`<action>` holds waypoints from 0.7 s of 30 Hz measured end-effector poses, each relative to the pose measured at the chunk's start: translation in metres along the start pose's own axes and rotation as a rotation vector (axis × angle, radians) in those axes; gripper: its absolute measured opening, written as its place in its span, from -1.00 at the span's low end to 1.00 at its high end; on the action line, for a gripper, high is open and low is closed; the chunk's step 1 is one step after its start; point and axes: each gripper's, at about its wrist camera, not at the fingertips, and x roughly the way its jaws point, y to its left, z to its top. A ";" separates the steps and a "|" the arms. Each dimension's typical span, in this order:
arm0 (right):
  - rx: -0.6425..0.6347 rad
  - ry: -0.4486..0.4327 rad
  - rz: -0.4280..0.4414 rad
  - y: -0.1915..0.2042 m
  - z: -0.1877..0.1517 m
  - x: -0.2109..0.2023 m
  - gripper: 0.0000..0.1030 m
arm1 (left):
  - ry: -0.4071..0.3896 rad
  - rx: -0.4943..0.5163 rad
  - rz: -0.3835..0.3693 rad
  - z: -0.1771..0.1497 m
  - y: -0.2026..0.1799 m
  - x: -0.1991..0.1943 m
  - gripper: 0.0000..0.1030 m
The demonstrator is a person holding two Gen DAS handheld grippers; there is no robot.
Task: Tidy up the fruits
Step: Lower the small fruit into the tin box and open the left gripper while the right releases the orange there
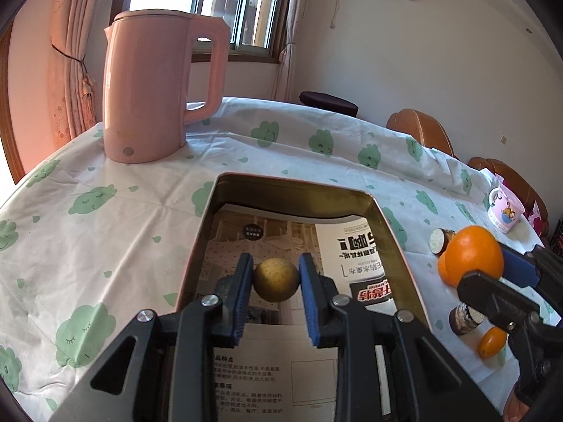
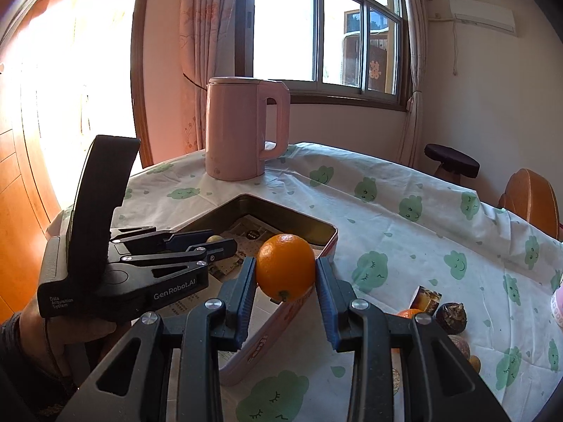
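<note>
Left gripper (image 1: pixel 276 283): jaws closed on a small yellow-brown round fruit (image 1: pixel 277 280), held at its widest girth between the blue pads, directly above the paper-lined floor of the metal tin (image 1: pixel 387 225). The fruit looks light, firm and smooth-skinned; the grip across the middle seems secure, though a round body may roll out if the pads slacken unevenly.

Right gripper (image 2: pixel 285 270): jaws closed on an orange (image 2: pixel 285 267), pinched at its equator, stem end downward, hanging just ahead of the jaws over the near rim of the tin. Judged heavier than the small fruit, with a yielding rind; a moderate squeeze should suffice, as more risks bruising.

Beyond and to the right of the right jaws, loose fruits (image 2: pixel 452 316) lie on the tablecloth (image 2: pixel 387 211). A pink kettle (image 2: pixel 242 126) stands beyond the tin.
</note>
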 end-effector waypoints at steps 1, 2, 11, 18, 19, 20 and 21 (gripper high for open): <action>-0.002 0.005 -0.002 0.001 0.000 0.002 -0.31 | 0.000 -0.002 0.006 0.001 0.002 0.001 -0.45; -0.004 0.008 -0.001 0.001 0.000 0.003 -0.31 | -0.004 0.006 0.018 0.003 0.003 0.002 -0.45; -0.025 0.024 0.009 0.012 0.006 0.017 -0.31 | -0.008 0.027 0.056 0.015 0.012 0.014 -0.44; -0.057 0.066 0.001 0.022 0.018 0.049 -0.30 | -0.035 0.036 0.054 0.018 0.011 0.011 0.03; -0.057 0.075 0.001 0.023 0.018 0.053 -0.30 | -0.040 0.033 0.054 0.017 0.011 0.010 0.05; -0.055 0.084 -0.003 0.023 0.017 0.057 -0.30 | -0.045 0.029 0.049 0.017 0.012 0.009 0.08; -0.047 0.086 -0.009 0.021 0.017 0.057 -0.30 | -0.054 0.028 0.043 0.016 0.012 0.006 0.15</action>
